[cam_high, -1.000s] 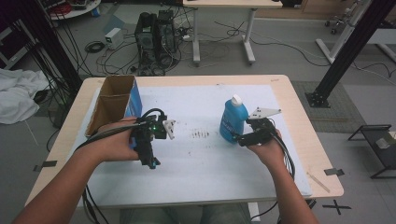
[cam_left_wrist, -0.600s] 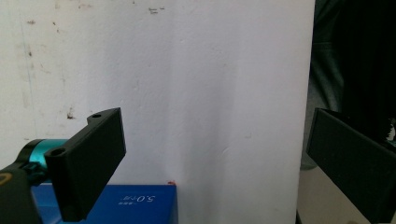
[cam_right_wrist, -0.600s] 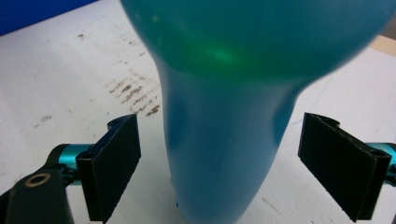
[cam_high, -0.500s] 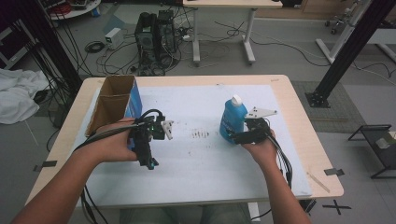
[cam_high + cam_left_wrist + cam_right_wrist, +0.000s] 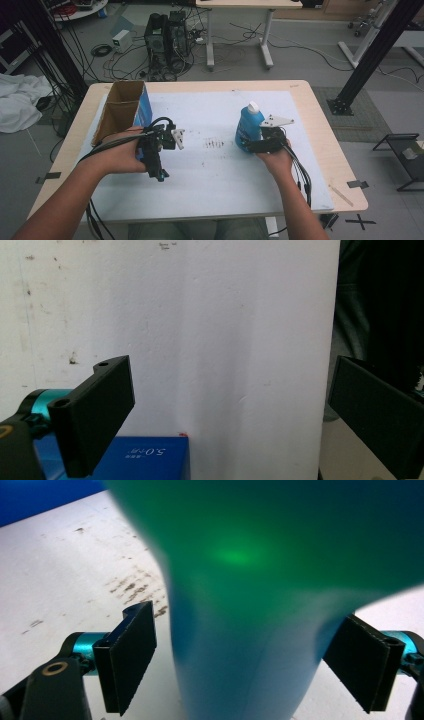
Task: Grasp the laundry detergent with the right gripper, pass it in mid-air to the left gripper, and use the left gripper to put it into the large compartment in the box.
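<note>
High view: blue bottle (image 5: 248, 127) stands upright on the white sheet (image 5: 215, 165) covering the desk (image 5: 320, 130), right of centre, white cap on top. Right tool (image 5: 250, 146) sits low at the bottle's base, jaws either side of it. Left tool (image 5: 159, 170) hangs well apart over the sheet, just beside the open cardboard box (image 5: 122, 112) with its blue side

Left gripper view: left tool (image 5: 230, 410) released, jaws wide with nothing between them, just bare sheet and a blue box edge (image 5: 150, 455) at the bottom

Right gripper view: bottle (image 5: 250, 630) sits between the jaws, blurred from being so close. Right tool (image 5: 240, 665) has just been closing in, but there's a gap on both sides, so not grasping yet. Left pad looks further off than the right one

Risks, my read: the bottle is tall with a narrower waist and the grip is low, so it may tip or swing on lifting. Uneven gaps mean one pad lands first and could shove it sideways on the smooth sheet. Plastic wall looks soft and glossy, so a hard squeeze may dent it and a light one may let it slip

Bottle look: translucent blue plastic, greenish close up, smooth, widening toward the top
</note>
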The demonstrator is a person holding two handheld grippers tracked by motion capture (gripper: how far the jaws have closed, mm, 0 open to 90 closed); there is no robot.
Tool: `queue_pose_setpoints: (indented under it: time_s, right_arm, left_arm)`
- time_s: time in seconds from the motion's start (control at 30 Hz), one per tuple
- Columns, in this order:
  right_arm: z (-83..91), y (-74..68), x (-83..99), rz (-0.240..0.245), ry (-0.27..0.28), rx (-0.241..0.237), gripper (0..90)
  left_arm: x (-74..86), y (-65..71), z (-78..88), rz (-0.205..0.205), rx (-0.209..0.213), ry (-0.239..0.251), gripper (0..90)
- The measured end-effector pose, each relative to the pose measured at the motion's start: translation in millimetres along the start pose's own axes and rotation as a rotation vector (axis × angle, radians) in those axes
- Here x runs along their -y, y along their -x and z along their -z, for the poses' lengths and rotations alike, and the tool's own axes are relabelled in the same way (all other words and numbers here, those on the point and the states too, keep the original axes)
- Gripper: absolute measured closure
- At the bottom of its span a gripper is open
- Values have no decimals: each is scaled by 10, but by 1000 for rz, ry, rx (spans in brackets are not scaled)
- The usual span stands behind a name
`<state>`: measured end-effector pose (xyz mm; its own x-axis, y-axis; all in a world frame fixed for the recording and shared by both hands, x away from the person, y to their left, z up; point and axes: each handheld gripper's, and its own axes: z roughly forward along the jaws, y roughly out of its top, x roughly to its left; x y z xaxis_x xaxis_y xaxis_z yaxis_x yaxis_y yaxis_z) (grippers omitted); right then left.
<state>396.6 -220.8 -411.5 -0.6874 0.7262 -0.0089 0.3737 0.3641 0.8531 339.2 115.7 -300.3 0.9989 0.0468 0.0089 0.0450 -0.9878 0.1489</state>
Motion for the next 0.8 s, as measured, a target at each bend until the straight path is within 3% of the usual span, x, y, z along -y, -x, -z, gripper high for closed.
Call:
queue_pose_setpoints:
  time_s: [0.13, 0.2, 0.27, 0.3, 0.6, 0.63, 0.67, 0.7, 0.73, 0.77, 0.8]
  right_arm:
    - [-5, 10, -1, 5, 14, -1, 233]
    - [-4, 11, -1, -1, 11, 8, 233]
    - [-6, 10, 2, -5, 10, 1, 236]
    - [-9, 14, 3, 6, 10, 6, 239]
    - [-2, 21, 5, 10, 19, 9, 278]
    - [-7, 15, 4, 8, 20, 12, 280]
    - [-7, 17, 3, 12, 24, 15, 289]
    - [-5, 21, 3, 16, 28, 12, 301]
    - [0, 14, 4, 8, 27, 7, 310]
    - [-4, 11, 3, 12, 27, 13, 312]
    - [-6, 9, 3, 11, 30, 10, 318]
  left_arm:
    - [-14, -1, -4, 6, -1, 7, 46]
    - [-24, -14, 11, -23, -10, -11, 46]
    - [-32, -5, -1, 1, -4, 4, 46]
    - [-36, -18, 10, -15, 3, -9, 45]
    - [-40, -14, 6, 1, -5, 2, 45]
    - [-39, -28, 26, -16, -1, -14, 46]
    - [-36, -16, 23, 4, -5, 4, 45]
    - [-35, -26, 41, -10, -4, -8, 46]
    - [-34, -15, 39, 4, -12, 1, 45]
    - [-33, -27, 59, -17, -12, -18, 46]
    - [-27, -13, 47, 6, -17, 3, 45]
